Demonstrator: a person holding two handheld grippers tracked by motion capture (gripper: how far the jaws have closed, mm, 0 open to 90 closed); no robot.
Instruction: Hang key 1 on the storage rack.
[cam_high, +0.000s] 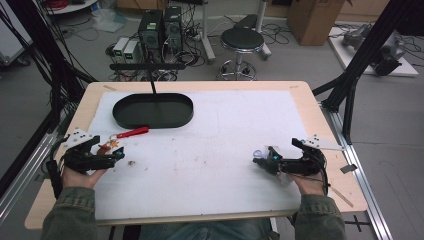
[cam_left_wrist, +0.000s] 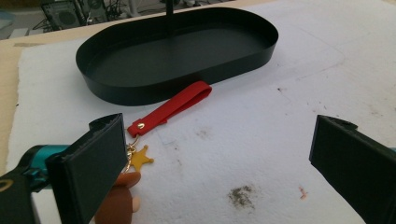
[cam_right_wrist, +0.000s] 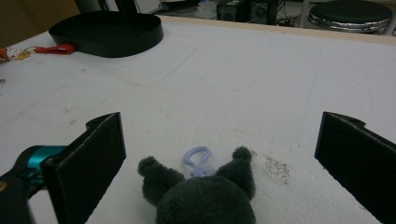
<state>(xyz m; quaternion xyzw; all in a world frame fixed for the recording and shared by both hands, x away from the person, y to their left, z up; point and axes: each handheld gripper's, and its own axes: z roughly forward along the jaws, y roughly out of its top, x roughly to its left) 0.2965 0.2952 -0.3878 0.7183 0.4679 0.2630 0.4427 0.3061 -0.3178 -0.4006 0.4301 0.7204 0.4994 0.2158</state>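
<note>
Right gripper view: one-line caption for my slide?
Open right gripper poised around a grey plush keychain, black tray beyond.

- The black oval tray looks like thin sheet metal with a smooth, matt coat.
- The red strap of the keychain reads as smooth leather or imitation leather, closed with a small shiny brass-coloured stud.
- The yellow star charm is glossy, on a gold-toned metal ring.
- The dark grey plush toy is fuzzy cloth; its lilac loop looks like smooth plastic.
- The white table cover is matt, slightly rough and stained.
- The table edge is pale bare wood.
- The jaw pads of both grippers are matt black with a fine grainy texture.
</note>
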